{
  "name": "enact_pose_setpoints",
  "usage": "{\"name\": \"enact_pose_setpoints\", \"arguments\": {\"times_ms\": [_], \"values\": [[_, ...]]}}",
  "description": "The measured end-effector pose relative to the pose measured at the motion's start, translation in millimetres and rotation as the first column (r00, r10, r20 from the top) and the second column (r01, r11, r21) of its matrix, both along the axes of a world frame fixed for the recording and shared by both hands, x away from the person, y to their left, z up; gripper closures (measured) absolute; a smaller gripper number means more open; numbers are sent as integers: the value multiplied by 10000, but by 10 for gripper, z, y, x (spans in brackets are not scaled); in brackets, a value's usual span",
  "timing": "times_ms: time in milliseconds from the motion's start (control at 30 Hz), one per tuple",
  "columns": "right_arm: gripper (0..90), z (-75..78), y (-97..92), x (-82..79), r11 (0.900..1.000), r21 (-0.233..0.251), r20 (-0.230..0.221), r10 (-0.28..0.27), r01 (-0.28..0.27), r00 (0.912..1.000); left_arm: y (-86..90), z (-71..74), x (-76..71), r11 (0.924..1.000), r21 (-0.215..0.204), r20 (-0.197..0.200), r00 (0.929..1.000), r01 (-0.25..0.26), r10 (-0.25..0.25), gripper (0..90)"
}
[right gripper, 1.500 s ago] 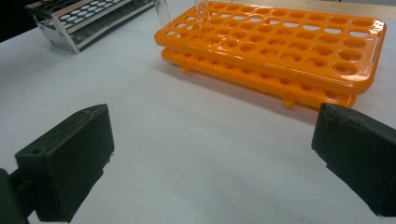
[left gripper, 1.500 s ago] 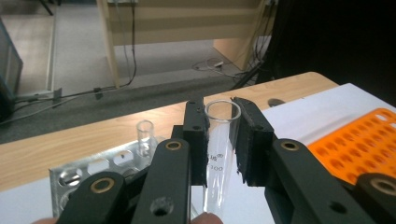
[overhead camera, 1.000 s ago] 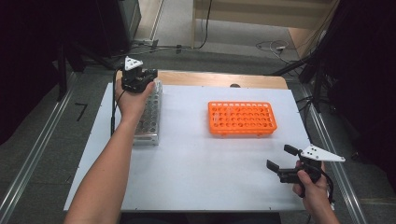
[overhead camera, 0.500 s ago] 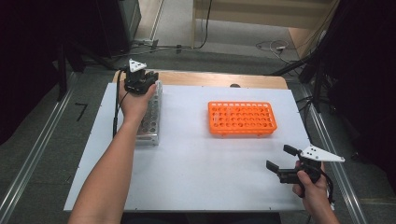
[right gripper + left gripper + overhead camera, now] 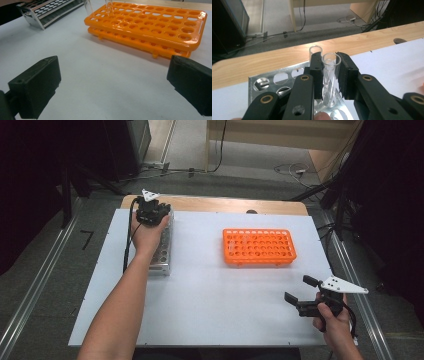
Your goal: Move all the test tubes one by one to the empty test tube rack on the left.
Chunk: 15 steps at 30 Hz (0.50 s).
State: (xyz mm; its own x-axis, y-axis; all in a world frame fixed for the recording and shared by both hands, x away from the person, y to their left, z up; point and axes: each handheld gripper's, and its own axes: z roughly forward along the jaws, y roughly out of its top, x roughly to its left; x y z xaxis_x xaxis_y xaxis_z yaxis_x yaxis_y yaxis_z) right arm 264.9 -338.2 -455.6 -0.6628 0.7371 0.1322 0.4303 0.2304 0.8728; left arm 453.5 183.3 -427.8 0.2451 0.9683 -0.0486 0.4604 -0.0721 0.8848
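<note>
Left gripper view is showing the left tongs (image 5: 329, 75) closing their two black pads on a clear glass test tube (image 5: 330, 77), which is standing upright in a hole at the far end of the metal rack (image 5: 269, 80), near the wooden edge (image 5: 262, 62) of the surface; a second clear tube (image 5: 315, 49) is standing just behind it. The step in hand is judged to be drawing this tube out of the metal rack. To do it well, the operator should be keeping the pads square on the tube wall, below the open rim, and lifting straight along the tube's axis so that the glass is not scraping or binding in the hole; any tilt while the lower end is sitting inside the rack is risking a jam or a crack. The tube itself is looking thin-walled, transparent and empty, with an open round mouth standing above the pad tops. In the high view, the left hand (image 5: 147, 232) is resting over the metal rack at the left of the white surface (image 5: 210, 300), the orange rack (image 5: 259, 247) is lying at centre right with two clear tubes in one corner, and the right tongs (image 5: 298, 289) are waiting with jaws spread wide and holding nothing, near the front right edge.
</note>
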Motion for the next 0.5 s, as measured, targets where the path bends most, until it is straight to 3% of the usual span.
{"name": "enact_pose_setpoints", "arguments": {"times_ms": [500], "values": [[0, -1, 9, 1, 10000, -23, -37, 1, -1, 10000, 6, -9, 15, 9999, 106, -575, 9983, 108, -102, 724]]}}
